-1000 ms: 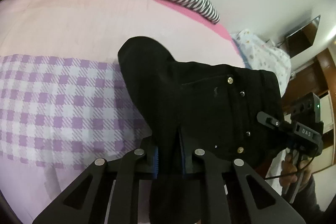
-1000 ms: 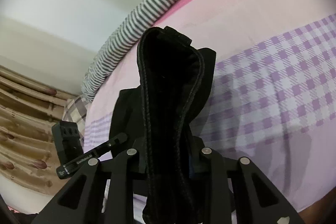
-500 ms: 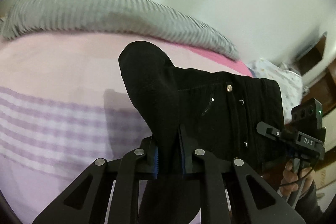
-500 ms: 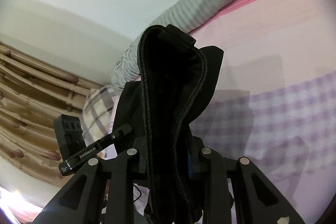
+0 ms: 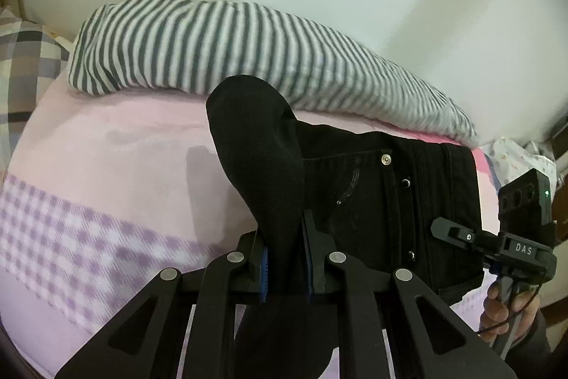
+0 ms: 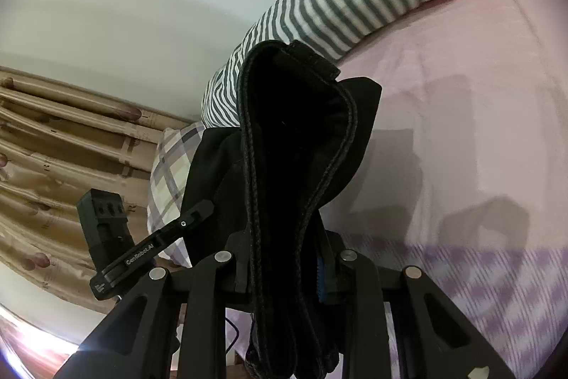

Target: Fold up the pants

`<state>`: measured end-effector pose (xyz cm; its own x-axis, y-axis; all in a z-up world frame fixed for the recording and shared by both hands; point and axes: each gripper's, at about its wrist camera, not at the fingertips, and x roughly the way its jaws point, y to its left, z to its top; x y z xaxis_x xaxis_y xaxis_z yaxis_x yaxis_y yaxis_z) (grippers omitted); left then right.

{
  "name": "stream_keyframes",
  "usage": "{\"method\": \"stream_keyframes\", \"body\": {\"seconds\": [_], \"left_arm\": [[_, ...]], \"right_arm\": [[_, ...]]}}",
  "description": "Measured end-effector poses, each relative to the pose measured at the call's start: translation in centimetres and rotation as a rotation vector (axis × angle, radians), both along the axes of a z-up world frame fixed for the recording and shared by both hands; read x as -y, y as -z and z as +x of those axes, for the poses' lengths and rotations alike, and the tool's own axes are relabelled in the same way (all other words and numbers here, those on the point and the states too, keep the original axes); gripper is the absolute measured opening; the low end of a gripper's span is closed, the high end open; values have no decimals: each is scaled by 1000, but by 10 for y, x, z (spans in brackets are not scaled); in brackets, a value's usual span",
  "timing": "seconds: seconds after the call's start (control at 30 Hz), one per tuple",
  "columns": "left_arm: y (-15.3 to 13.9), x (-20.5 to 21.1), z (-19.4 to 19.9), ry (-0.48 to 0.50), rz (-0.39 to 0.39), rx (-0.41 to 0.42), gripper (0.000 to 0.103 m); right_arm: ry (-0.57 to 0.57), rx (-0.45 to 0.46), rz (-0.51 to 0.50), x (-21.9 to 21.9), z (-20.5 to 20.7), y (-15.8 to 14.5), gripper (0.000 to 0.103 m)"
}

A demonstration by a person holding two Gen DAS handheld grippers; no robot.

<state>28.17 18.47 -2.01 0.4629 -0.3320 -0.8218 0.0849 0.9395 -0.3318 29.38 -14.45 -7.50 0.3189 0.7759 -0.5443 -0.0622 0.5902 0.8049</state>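
Observation:
The black pants [image 5: 372,198] hang stretched between my two grippers, above the bed. My left gripper [image 5: 284,258] is shut on one bunched corner of the waistband. Rivets and fly buttons show on the front panel. My right gripper [image 6: 284,269] is shut on the other corner, where thick folded seams of the pants [image 6: 294,137] stick up between the fingers. Each gripper shows in the other's view: the right one at the right edge of the left wrist view [image 5: 461,235], the left one at the left of the right wrist view [image 6: 152,247].
The bed has a pink sheet [image 5: 117,144] with a purple checked band [image 5: 71,247]. A grey-striped rolled blanket [image 5: 220,45] lies along the wall. A plaid pillow [image 6: 174,173] and tan curtains [image 6: 53,166] are to the left.
Both grippers have risen and tilted up with the pants held between them. The wall and striped blanket now fill more of both views, the checked band less.

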Motion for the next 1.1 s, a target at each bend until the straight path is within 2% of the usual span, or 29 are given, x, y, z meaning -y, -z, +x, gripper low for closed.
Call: {"method": "stream_keyframes", "body": {"seconds": [0.23, 0.37, 0.5, 0.57, 0.63, 0.7, 0.9, 1.1], "left_arm": [[34, -7, 34, -6, 6, -45, 15], [60, -12, 42, -20, 56, -62, 18], [79, -24, 41, -48, 46, -101, 33], [82, -29, 37, -58, 39, -99, 34], [82, -32, 28, -67, 48, -93, 37], [81, -33, 17, -65, 60, -84, 37], [79, -27, -23, -50, 152, -39, 38], [73, -16, -51, -77, 244, 1, 38]], "right_arm": [[4, -40, -47, -14, 27, 27, 24], [22, -49, -124, -10, 35, 44, 26], [14, -27, -247, -14, 34, 53, 44], [14, -2, -280, -15, 31, 53, 46], [15, 5, -315, -16, 25, 49, 53], [8, 25, -331, -21, 22, 44, 54], [20, 62, -424, -14, -17, 30, 59], [78, 37, -461, -11, -28, 39, 63]]}}
